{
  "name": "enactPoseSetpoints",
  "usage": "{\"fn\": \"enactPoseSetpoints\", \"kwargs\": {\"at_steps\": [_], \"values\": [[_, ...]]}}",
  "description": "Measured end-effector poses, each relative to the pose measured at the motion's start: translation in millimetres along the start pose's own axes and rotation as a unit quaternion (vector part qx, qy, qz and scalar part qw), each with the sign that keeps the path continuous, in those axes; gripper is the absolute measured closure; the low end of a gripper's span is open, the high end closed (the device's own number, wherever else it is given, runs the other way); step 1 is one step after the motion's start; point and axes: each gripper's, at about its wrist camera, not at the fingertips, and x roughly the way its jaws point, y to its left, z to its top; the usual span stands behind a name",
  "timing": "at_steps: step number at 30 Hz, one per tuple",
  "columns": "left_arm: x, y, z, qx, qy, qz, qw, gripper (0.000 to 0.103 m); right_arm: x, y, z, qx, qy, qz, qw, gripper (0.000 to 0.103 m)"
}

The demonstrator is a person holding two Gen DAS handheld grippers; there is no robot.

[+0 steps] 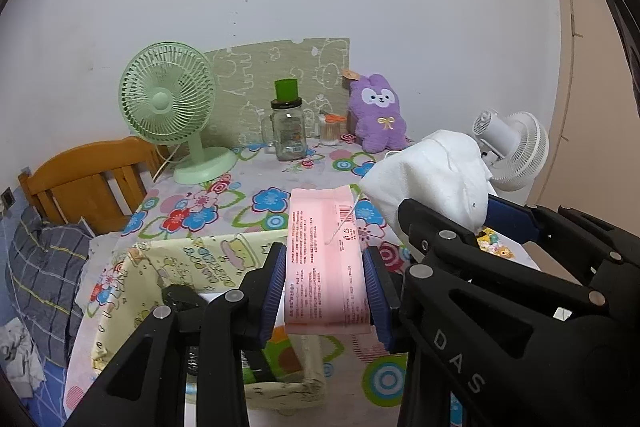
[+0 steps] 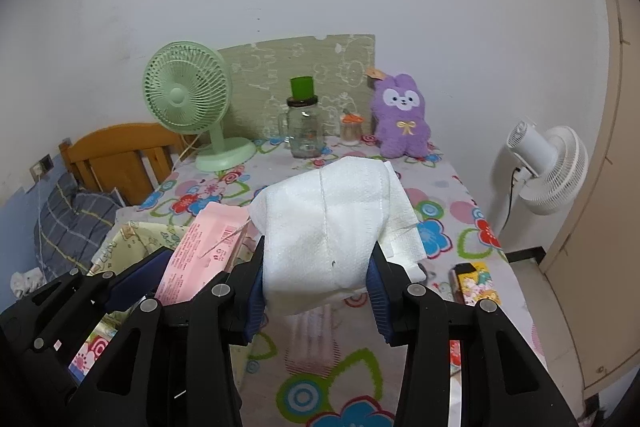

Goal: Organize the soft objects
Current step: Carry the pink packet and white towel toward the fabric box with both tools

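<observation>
My left gripper (image 1: 325,291) is shut on a flat pink packet (image 1: 322,259), held lengthwise above a yellow printed fabric bin (image 1: 208,259) at the table's near left. The packet also shows in the right wrist view (image 2: 200,259), with the left gripper (image 2: 152,283) low on the left. My right gripper (image 2: 316,287) is shut on a soft white tissue pack (image 2: 332,227) above the flowered tablecloth (image 2: 440,211). In the left wrist view that white tissue pack (image 1: 432,179) and the right gripper (image 1: 460,227) sit close on the right. A purple plush rabbit (image 2: 402,123) stands at the back.
A green desk fan (image 1: 168,107), a glass jar with a green lid (image 1: 287,131) and a small cotton-swab jar (image 1: 331,131) stand along the back before a patterned board (image 1: 280,75). A white fan (image 2: 552,171) stands off the table's right. A wooden headboard (image 1: 88,179) and bedding lie left.
</observation>
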Motion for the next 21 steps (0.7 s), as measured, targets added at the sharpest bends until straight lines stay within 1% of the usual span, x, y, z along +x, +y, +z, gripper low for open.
{"fn": "enactPoseSetpoints", "kwargs": {"at_steps": [14, 21], "values": [[2, 39, -6, -0.017, 0.005, 0.016, 0.9997, 0.063, 17, 42, 4, -0.023, 0.007, 0.027, 0.999, 0.056], [7, 59, -11, -0.028, 0.011, 0.032, 0.999, 0.063, 27, 61, 2, -0.034, 0.011, 0.039, 0.999, 0.056]]}}
